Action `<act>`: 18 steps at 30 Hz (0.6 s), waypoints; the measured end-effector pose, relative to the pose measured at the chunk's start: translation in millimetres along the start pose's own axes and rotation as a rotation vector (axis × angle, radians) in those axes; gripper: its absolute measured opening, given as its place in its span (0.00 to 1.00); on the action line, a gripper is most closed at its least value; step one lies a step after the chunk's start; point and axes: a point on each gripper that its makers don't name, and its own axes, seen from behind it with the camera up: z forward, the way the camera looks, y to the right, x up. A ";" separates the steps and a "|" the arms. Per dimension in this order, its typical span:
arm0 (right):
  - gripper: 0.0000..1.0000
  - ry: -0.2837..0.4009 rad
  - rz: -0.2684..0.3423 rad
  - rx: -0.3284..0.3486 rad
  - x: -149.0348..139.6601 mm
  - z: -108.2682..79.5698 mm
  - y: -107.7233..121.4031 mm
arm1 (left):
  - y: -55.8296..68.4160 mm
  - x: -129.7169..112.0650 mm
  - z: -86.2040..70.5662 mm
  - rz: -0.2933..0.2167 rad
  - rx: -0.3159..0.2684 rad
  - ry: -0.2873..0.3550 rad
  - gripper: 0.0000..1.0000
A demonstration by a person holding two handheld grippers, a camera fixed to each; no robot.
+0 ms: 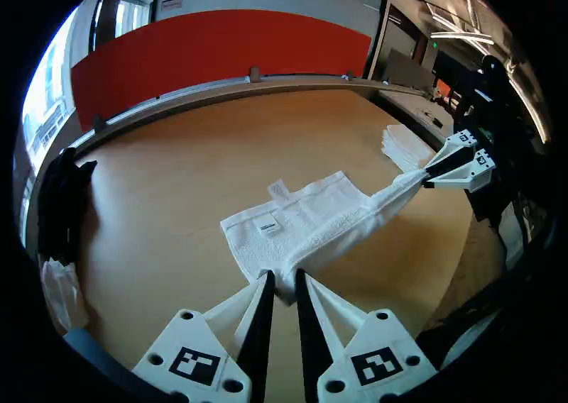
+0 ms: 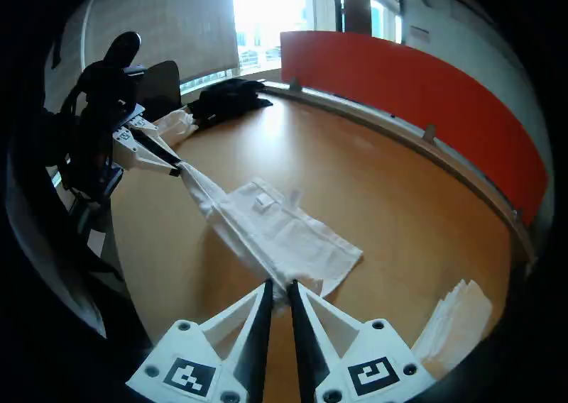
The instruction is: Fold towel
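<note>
One white towel (image 1: 312,218) lies on a wooden table (image 1: 177,183), and one stack of folded white towels (image 1: 406,146) sits near the end held by the right gripper (image 2: 279,291). The towel's long axis runs straight from one gripper to the other, with one long edge drawn up into a taut ridge and the rest lying flat. There are two grippers: the left gripper (image 1: 284,287) and the right each have their fingers nearly together, pinching an end corner of the cloth.

left hand-held gripper (image 1: 284,279): fingers pinching towel (image 1: 312,218) end | right hand-held gripper (image 2: 278,286): fingers pinching opposite end, facing the left one
</note>
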 end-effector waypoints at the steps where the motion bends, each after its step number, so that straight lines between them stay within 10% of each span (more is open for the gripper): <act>1: 0.18 -0.002 0.001 -0.002 0.2 2.6 1.9 | -1.5 0.3 3.0 -0.001 0.001 -0.001 0.21; 18: 0.18 -0.041 0.034 -0.026 -4.2 42.5 33.5 | -29.3 2.6 48.3 0.008 0.033 -0.029 0.21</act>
